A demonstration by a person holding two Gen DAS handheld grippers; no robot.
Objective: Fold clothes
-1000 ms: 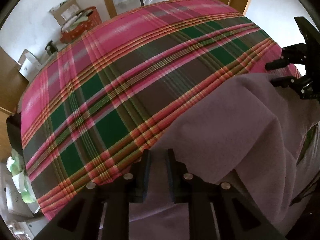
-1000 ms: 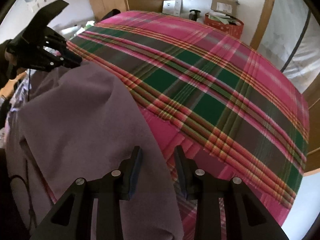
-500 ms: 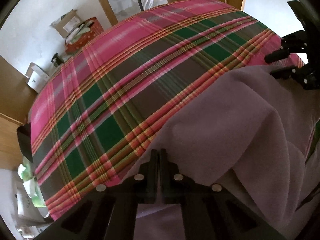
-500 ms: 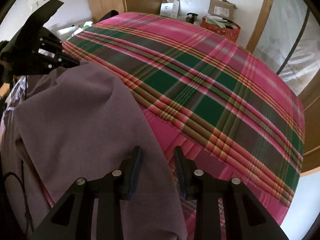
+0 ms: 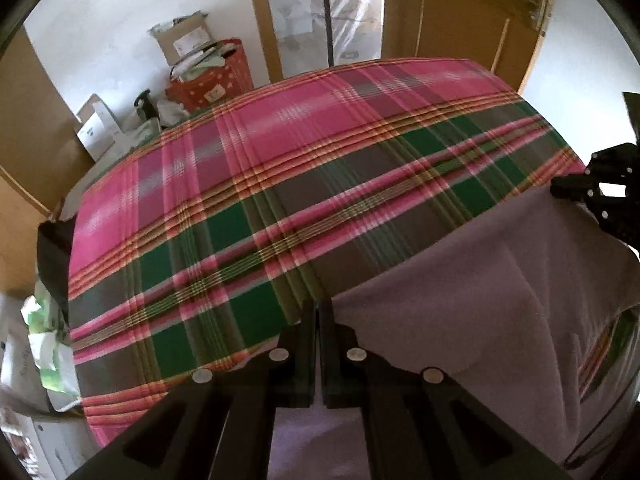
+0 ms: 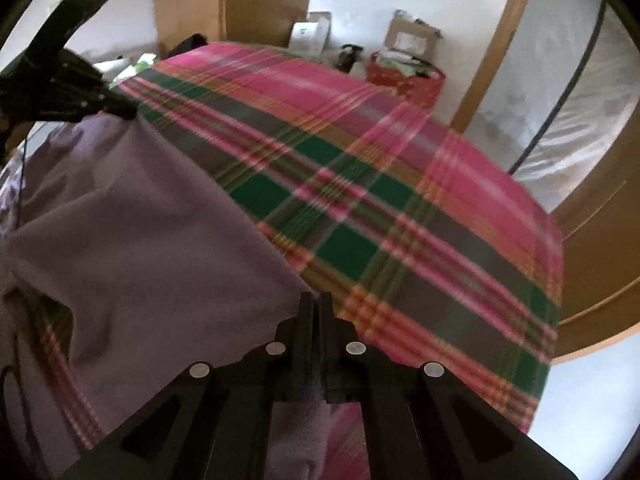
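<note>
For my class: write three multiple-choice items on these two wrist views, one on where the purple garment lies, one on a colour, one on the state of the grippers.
1. Where is the purple garment?
A. on the floor
B. at the near edge of the plaid bedspread
C. in the red box

2. Which colour dominates the bedspread's far part?
A. pink
B. blue
C. white

3. How do the left gripper and right gripper stand?
A. both wide open
B. one open
C. both shut on the garment

Key: 1 B, cloth drapes over the near edge; 2 A, broad pink bands; 3 C, fingers together with purple cloth at each tip.
</note>
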